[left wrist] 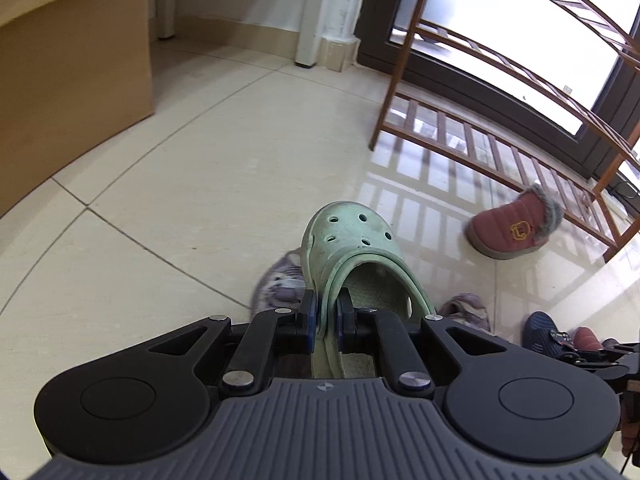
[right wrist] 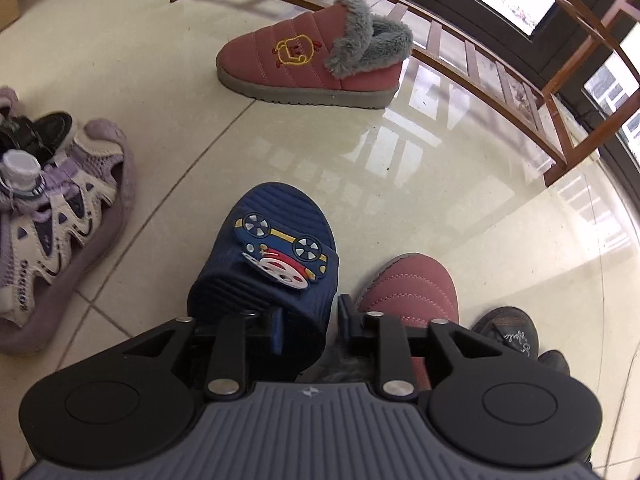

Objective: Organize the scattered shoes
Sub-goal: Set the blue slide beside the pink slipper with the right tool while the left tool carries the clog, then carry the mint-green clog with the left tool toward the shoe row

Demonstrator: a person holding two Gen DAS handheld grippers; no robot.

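Note:
A mint-green clog [left wrist: 352, 236] points away from me, held off the tiled floor. My left gripper [left wrist: 325, 320] is shut on its left side wall near the heel opening. A navy slipper with a cartoon car badge [right wrist: 240, 288] sits between the fingers of my right gripper [right wrist: 310, 320], which is shut across its strap. That slipper also shows low on the right of the left wrist view [left wrist: 540, 328]. A pink fur-lined slipper [right wrist: 312, 60] stands on the floor in front of the wooden shoe rack [right wrist: 480, 80].
A second pink slipper [right wrist: 412, 288] lies just right of the navy one, with a dark shoe [right wrist: 508, 332] beyond it. A purple-and-white sandal [right wrist: 60, 220] and a black shoe [right wrist: 40, 132] lie at left. A cardboard box [left wrist: 72, 80] stands far left.

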